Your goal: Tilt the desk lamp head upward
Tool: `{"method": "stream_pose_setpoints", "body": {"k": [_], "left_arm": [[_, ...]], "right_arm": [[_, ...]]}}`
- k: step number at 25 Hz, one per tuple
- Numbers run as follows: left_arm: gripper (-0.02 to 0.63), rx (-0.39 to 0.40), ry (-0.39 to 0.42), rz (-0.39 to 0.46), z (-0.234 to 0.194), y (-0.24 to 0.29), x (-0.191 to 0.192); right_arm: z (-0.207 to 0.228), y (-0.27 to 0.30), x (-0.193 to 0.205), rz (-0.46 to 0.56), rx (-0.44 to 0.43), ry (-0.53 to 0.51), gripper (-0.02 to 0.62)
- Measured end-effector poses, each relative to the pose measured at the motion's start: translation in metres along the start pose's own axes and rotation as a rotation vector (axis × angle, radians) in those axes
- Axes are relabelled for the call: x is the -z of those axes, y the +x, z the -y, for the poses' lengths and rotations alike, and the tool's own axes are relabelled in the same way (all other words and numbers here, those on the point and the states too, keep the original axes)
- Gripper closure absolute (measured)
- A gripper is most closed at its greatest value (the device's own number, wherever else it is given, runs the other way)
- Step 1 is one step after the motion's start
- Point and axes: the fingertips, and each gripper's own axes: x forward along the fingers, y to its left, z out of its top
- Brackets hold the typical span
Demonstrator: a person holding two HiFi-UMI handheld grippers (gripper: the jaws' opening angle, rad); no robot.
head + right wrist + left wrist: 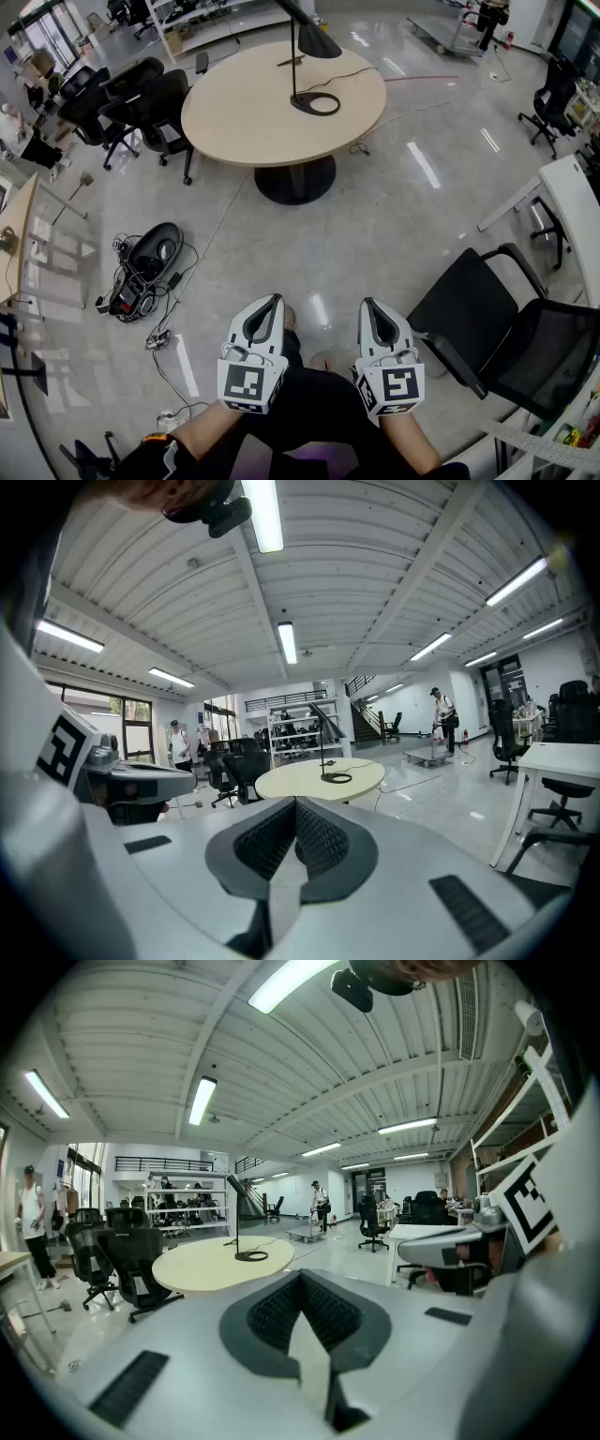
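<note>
Two grippers are low and close to the person's body, side by side. The left gripper (275,305) has its jaws pressed together with nothing between them. The right gripper (367,307) is the same, closed and empty. Just right of it stands a black office chair (525,347). Farther ahead, well apart from both grippers, is a round table (239,117). On it stands the desk lamp (317,43), its shade facing down above its ring base (315,104).

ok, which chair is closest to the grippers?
The black chair just beside the right gripper; the others stand far off, most by the round table.
</note>
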Motion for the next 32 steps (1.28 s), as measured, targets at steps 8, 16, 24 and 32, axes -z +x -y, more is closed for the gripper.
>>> {"method": "stream_pose_setpoints", "body": {"k": [8,16,24,32], "left_arm": [[0.565,0.051,-0.003,-0.003,-0.024,0.077,-0.011],[0.566,0.100,-0.018,0.013,-0.093,0.193,-0.043],[0.565,0.095,-0.014,0.055,-0.195,0.283,-0.089],[0.565,0.060,-0.028,0.067,-0.255,0.329,-0.106]], "right_arm": [[0.030,0.060,-0.010,-0.029,0.035,-0.003,0.581],[0.065,0.177,-0.040,-0.080,0.080,-0.015,0.581],[0.080,0.308,-0.106,-0.053,0.107,-0.035,0.581],[0.096,0.381,-0.148,-0.012,0.117,-0.056,0.581]]}}
